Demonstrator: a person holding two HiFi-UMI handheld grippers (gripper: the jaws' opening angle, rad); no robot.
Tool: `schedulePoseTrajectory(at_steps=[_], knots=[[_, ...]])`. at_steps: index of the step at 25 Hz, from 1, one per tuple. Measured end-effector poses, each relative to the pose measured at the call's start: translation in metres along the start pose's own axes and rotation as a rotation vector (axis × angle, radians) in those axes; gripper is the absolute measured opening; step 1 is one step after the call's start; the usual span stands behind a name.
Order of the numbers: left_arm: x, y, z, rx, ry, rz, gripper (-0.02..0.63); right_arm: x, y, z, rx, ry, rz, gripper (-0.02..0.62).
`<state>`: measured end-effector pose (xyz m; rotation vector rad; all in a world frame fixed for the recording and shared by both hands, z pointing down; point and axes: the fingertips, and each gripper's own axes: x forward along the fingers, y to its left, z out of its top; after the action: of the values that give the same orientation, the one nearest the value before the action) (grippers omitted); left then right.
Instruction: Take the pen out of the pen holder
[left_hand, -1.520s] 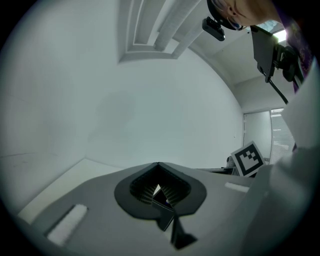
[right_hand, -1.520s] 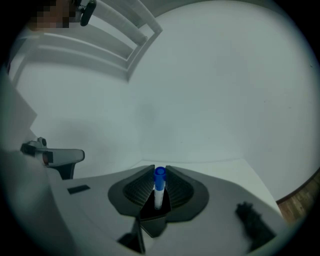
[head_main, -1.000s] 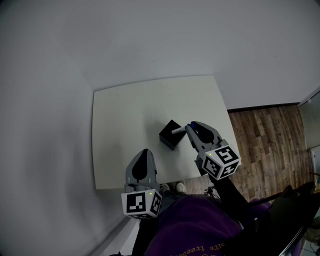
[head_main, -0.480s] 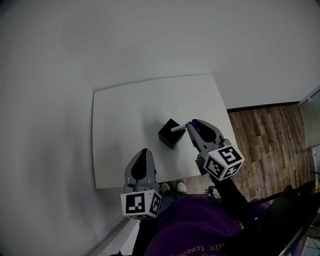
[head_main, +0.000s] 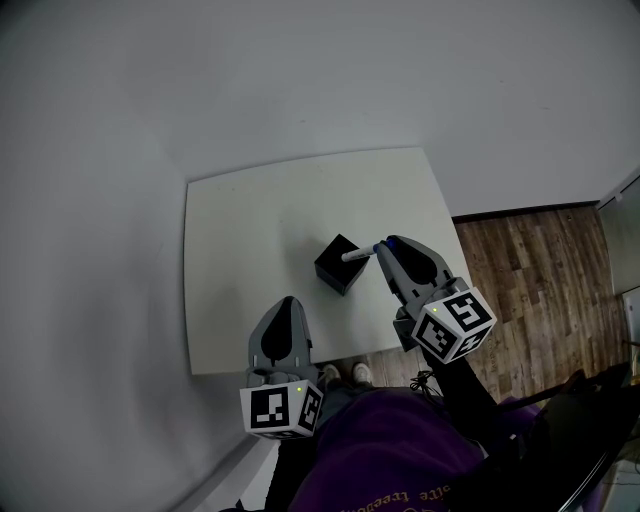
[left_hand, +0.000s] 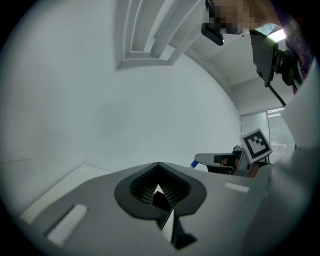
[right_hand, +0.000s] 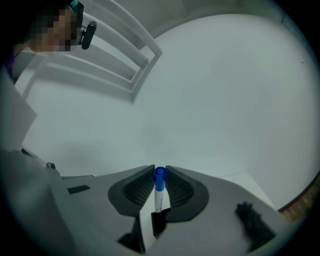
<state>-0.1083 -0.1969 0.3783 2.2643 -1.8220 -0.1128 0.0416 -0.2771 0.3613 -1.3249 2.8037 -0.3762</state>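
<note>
A bare, office-like room: a plain white counter (head_main: 260, 250) sits in a corner of pale grey walls (head_main: 90, 200) with a black pen holder (head_main: 338, 264) on it. Wood-plank floor (head_main: 540, 290) runs at the right, and a stepped white ceiling recess (right_hand: 100, 55) shows overhead.

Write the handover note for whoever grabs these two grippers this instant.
Right gripper: shut on the pen, near its blue end.
Left gripper: shut, empty, over the near edge of the table, away from the job.
Pen holder: black, standing on the white table. The pen leans out of it, with its lower end apparently inside the opening.
Done: pen gripped.
Left: draw the pen fully clear of the pen holder.
</note>
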Motion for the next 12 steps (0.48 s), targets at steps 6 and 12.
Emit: schedulePoseTrajectory(at_steps=[6, 12], knots=[[-0.004, -0.003, 0.002, 0.000, -0.008, -0.006, 0.006, -0.007, 0.005, 0.014, -0.002, -0.039, 0.006, 0.074], [-0.007, -0.005, 0.006, -0.001, -0.019, -0.010, 0.006, -0.011, 0.011, 0.023, -0.007, -0.056, 0.011, 0.074]])
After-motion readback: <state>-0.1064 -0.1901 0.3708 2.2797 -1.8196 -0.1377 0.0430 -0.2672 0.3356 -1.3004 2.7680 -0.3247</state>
